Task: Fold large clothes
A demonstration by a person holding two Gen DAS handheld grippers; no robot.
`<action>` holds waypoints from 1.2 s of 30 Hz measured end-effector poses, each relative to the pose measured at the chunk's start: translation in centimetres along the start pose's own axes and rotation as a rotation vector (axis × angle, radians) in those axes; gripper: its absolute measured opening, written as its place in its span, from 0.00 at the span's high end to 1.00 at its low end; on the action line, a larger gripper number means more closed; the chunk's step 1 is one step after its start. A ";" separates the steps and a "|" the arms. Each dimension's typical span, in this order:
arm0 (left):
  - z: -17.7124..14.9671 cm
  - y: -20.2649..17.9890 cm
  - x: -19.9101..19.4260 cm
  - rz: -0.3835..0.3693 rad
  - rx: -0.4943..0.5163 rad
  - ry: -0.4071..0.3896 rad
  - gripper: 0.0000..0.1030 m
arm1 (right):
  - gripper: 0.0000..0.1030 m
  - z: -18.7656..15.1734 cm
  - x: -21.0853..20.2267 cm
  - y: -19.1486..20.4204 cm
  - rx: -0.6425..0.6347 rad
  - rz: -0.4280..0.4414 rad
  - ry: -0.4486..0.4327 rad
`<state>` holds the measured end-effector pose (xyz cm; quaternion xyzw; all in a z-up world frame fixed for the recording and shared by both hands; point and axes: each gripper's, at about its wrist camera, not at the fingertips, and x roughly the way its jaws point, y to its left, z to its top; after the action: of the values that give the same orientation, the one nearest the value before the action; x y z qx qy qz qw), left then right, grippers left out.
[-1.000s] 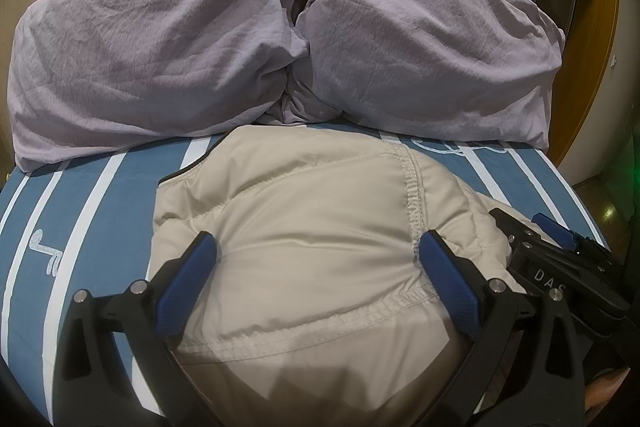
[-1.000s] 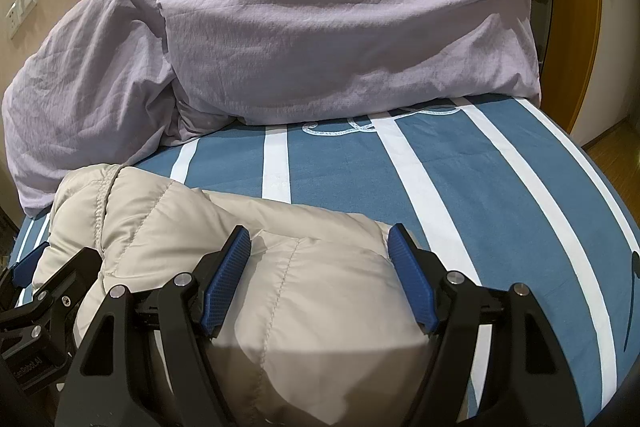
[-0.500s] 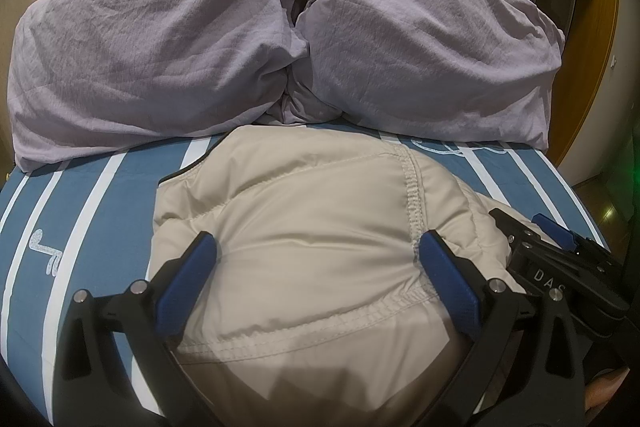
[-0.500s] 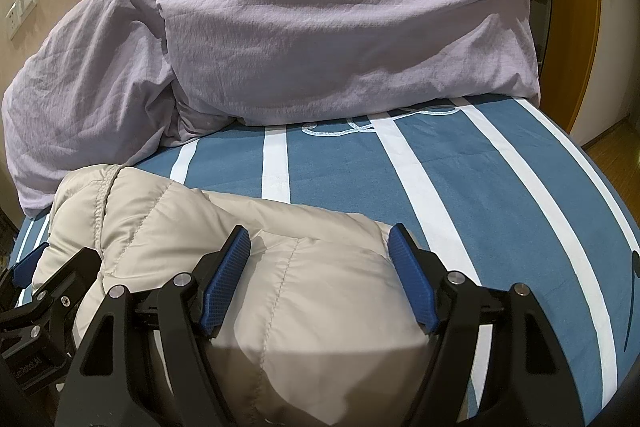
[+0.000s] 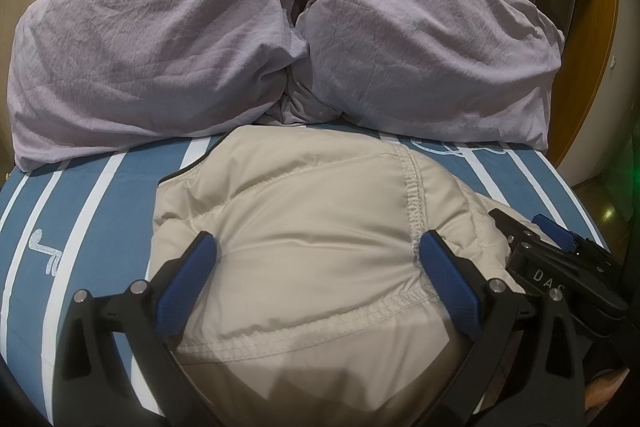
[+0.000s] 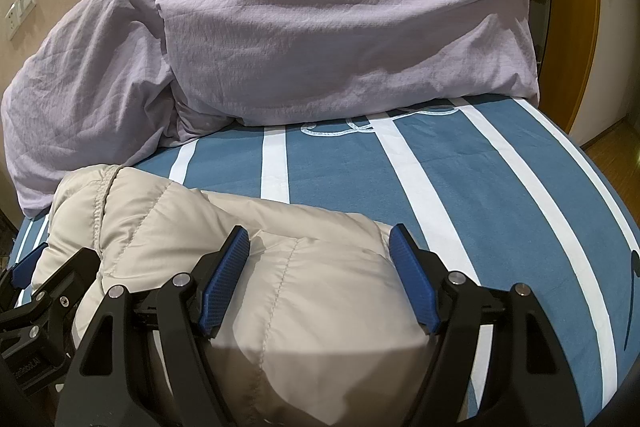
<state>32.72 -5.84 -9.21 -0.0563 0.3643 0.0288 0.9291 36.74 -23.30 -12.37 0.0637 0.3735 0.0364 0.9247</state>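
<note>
A beige padded jacket (image 5: 304, 227) lies folded in a compact bundle on the blue, white-striped bed sheet (image 5: 100, 211). It also shows in the right wrist view (image 6: 304, 291). My left gripper (image 5: 316, 255) is open, its blue pads wide apart over the near part of the jacket. My right gripper (image 6: 320, 251) is open over the jacket's right end. The right gripper also shows at the right edge of the left wrist view (image 5: 560, 259), and the left gripper shows at the left edge of the right wrist view (image 6: 40, 287). Neither gripper holds cloth.
Two large lilac pillows (image 5: 160, 39) (image 5: 420, 39) lean against the beige wall at the head of the bed. A wooden door frame (image 6: 576, 7) stands at the right. The bed sheet (image 6: 500, 187) lies bare to the right of the jacket.
</note>
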 end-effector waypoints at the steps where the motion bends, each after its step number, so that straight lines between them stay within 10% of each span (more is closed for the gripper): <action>1: 0.0 0.0 0.0 0.000 0.000 0.000 0.02 | 0.28 0.0 0.0 0.0 0.000 0.000 0.000; 26: 0.8 0.8 -1.2 -0.027 0.003 0.037 0.02 | 0.15 0.9 -0.2 -1.3 0.045 -0.007 0.066; 36: -0.4 8.0 -4.7 -0.117 -0.204 0.115 0.02 | 0.10 1.3 -3.4 -7.3 0.195 0.096 0.129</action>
<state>28.29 1.95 -6.96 -0.1734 0.4082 0.0084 0.8962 35.31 -31.07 -10.21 0.1687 0.4303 0.0482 0.8855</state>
